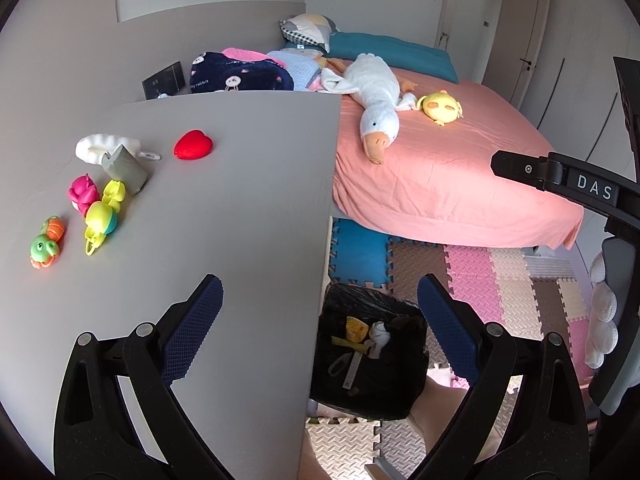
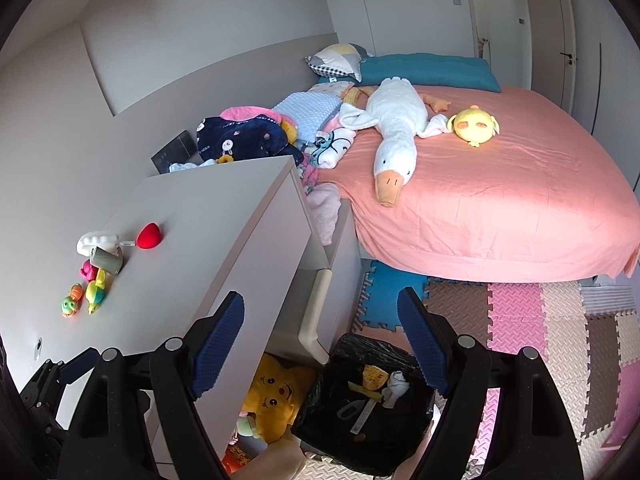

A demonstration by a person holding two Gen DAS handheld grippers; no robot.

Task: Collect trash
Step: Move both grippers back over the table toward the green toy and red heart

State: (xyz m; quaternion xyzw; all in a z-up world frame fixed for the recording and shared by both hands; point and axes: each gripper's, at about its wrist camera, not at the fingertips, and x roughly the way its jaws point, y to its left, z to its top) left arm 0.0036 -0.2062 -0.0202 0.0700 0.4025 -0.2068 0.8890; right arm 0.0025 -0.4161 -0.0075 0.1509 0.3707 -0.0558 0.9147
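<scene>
One bin [image 1: 370, 354], black liner, on the floor just beside the desk [image 1: 240, 200] edge, below both grippers. Inside: a yellow scrap [image 1: 355, 328], a white wad [image 1: 379, 338], a long white strip [image 1: 351, 372]; other bits too dark to tell.

Left gripper [image 1: 320, 332] jaws spread wide, nothing between them, one finger over the desk, the other over the bin. Right gripper [image 2: 322, 344] also wide apart and empty, above the bin and the desk side. Right gripper's body shows at the left view's right edge.

On the desk, far left, a cluster: one grey carton [image 1: 125, 168] tilted, touching a white shell-shaped thing [image 1: 100, 146]; one red heart [image 1: 193, 145] apart from them; one small white stick [image 1: 149, 155] between; four bath toys: pink [image 1: 83, 193], two yellow [image 1: 113, 194] [image 1: 100, 222], green turtle [image 1: 45, 244].

Desk top grey, plain. Under the desk: one yellow plush [image 2: 276, 396]. Floor: foam puzzle mats [image 1: 472, 276], pink, blue, brown, cream.

One bed [image 1: 460, 176], pink sheet. On it: one white goose plush [image 1: 374, 96], one yellow chick plush [image 1: 440, 106], one teal bolster [image 1: 392, 52], one patterned pillow [image 1: 308, 30], heaped blankets [image 1: 240, 72]. Grey walls, wardrobe doors [image 1: 520, 32] at back.
</scene>
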